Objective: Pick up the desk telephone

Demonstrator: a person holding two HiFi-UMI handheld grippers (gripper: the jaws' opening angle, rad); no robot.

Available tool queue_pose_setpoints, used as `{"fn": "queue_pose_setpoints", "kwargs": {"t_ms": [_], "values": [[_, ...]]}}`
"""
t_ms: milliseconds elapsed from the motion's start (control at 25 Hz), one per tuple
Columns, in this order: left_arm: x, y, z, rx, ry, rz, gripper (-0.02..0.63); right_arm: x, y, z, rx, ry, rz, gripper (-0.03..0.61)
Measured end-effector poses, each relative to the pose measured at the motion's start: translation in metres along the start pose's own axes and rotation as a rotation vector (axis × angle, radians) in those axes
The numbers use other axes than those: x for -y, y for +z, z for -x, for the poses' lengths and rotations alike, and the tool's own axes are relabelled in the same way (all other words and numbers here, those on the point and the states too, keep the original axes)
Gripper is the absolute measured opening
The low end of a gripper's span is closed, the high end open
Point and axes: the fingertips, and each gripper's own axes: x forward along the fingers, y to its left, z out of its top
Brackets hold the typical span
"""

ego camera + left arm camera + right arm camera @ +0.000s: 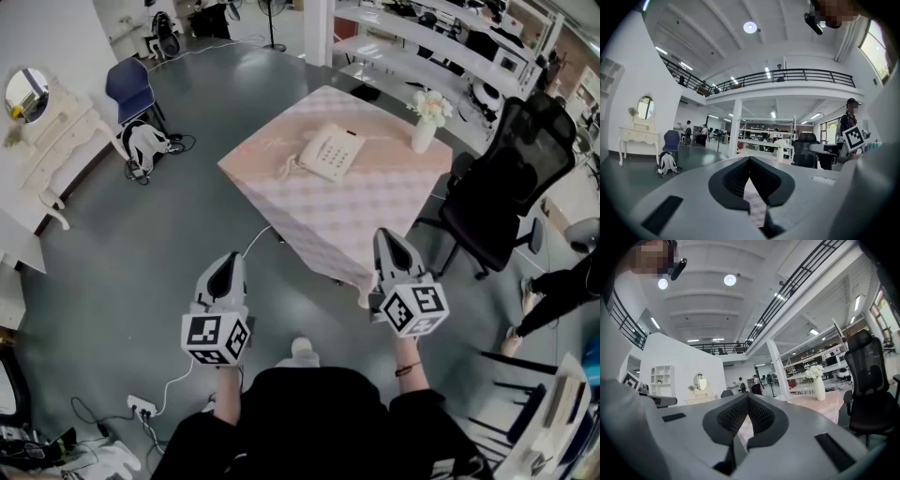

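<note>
A white desk telephone with a coiled cord lies on a small table under a pink checked cloth, ahead of me in the head view. My left gripper and right gripper are both held out in front of the person's body, short of the table's near corner, over the grey floor. Both are shut with nothing between their jaws. In the left gripper view the left gripper points toward the table; in the right gripper view the right gripper does the same. The telephone is hidden in both gripper views.
A white vase of flowers stands at the table's far right corner. A black office chair is right of the table. A blue chair and a white bag are at the left. A power strip lies on the floor.
</note>
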Motion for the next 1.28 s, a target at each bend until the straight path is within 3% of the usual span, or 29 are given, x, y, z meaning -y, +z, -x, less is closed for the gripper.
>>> {"fn": "queue_pose_setpoints", "kwargs": {"t_ms": [720, 1040, 1280], "values": [[-0.043, -0.018, -0.111, -0.056, -0.111, 0.044, -0.002, 0.020, -0.028, -0.096, -0.036, -0.056, -0.006, -0.008], [-0.065, -0.018, -0.194, -0.069, -0.163, 0.069, -0.002, 0.054, -0.034, -0.159, -0.038, -0.089, -0.028, -0.008], [-0.064, -0.022, -0.265, -0.128, -0.247, 0.079, -0.002, 0.086, -0.034, -0.207, -0.058, -0.131, -0.064, -0.008]]}}
